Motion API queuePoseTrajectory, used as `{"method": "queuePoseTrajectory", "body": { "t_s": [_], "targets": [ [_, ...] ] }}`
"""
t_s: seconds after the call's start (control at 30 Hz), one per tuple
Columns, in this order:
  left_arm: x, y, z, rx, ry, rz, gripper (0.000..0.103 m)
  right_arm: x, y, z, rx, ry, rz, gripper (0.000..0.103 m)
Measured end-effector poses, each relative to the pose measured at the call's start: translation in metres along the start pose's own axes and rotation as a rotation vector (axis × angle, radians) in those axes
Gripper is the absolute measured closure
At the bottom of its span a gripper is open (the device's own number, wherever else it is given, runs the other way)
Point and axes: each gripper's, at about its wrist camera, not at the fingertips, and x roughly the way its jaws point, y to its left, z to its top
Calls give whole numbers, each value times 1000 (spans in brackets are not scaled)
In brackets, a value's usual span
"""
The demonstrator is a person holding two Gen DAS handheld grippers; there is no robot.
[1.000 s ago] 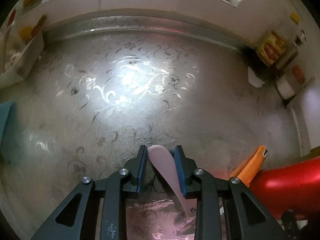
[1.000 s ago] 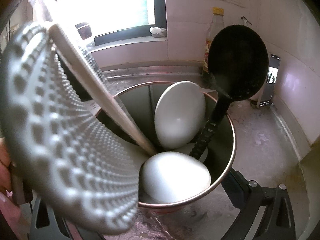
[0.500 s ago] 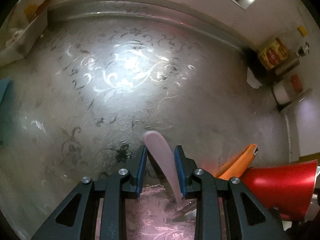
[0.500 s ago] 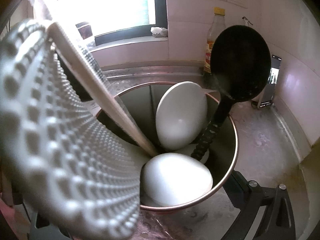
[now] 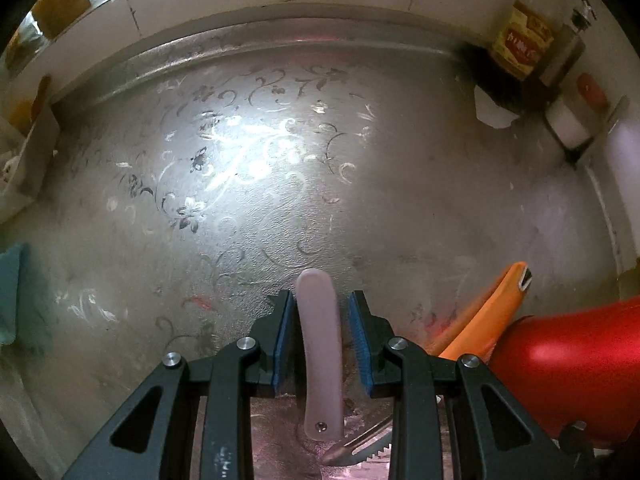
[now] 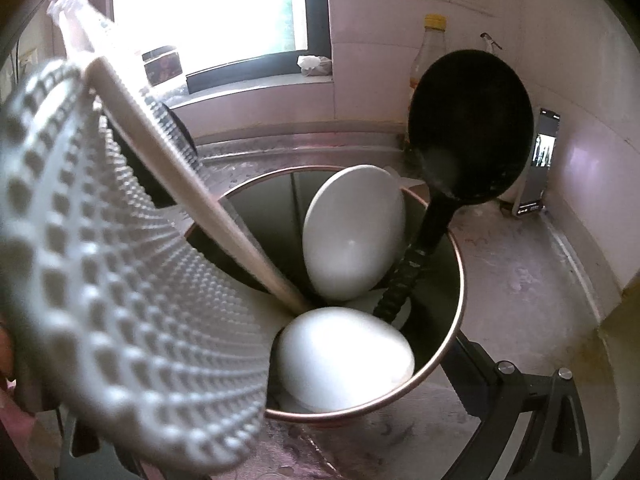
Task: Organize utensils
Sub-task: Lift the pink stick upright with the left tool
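My left gripper [image 5: 320, 320] points down at the patterned steel counter [image 5: 248, 208], shut on the pale pink handle [image 5: 320, 360] of a knife. The handle stands upright between the blue pads, and the serrated blade [image 5: 360, 446] shows at the bottom. To the right are the red utensil holder [image 5: 568, 360] and an orange utensil [image 5: 488, 320]. The right wrist view looks into the holder [image 6: 456, 272], which contains a grey perforated skimmer [image 6: 120, 300], two white spoons [image 6: 352, 232], and a black ladle [image 6: 472, 128]. Of my right gripper only one black finger [image 6: 520, 392] shows, beside the holder's wall; its pads are hidden.
A yellow-labelled jar [image 5: 520, 48] and a white roll [image 5: 568, 124] stand in the far right corner. A white box [image 5: 28, 160] and a teal cloth [image 5: 12, 292] sit at the left. Behind the holder are a yellow-capped bottle [image 6: 430, 52] and a propped phone [image 6: 540, 160].
The pink handle has swung from slanted to upright between the left pads, and the left view has shifted across the counter. The right view is unchanged.
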Motion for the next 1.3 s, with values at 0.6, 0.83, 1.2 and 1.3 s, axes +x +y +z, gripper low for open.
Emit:
{"method": "queuePoseTrajectory", "body": {
  "t_s": [0.6,0.83,1.2,1.3],
  "targets": [
    [2,-27,-2,40,-62,18,79,-5,8,-3,-11,-10,5,0],
    [-5,-11,-10,-19,-100,-53,79,-5,9,-5,-13,-12,5,0],
    [-44,5,-25,-44,-189,-87,80,-7,1,-11,-10,-8,9,0],
    [-54,9,-25,-49,-210,-92,80,-8,1,-12,-10,-8,10,0]
  ]
}}
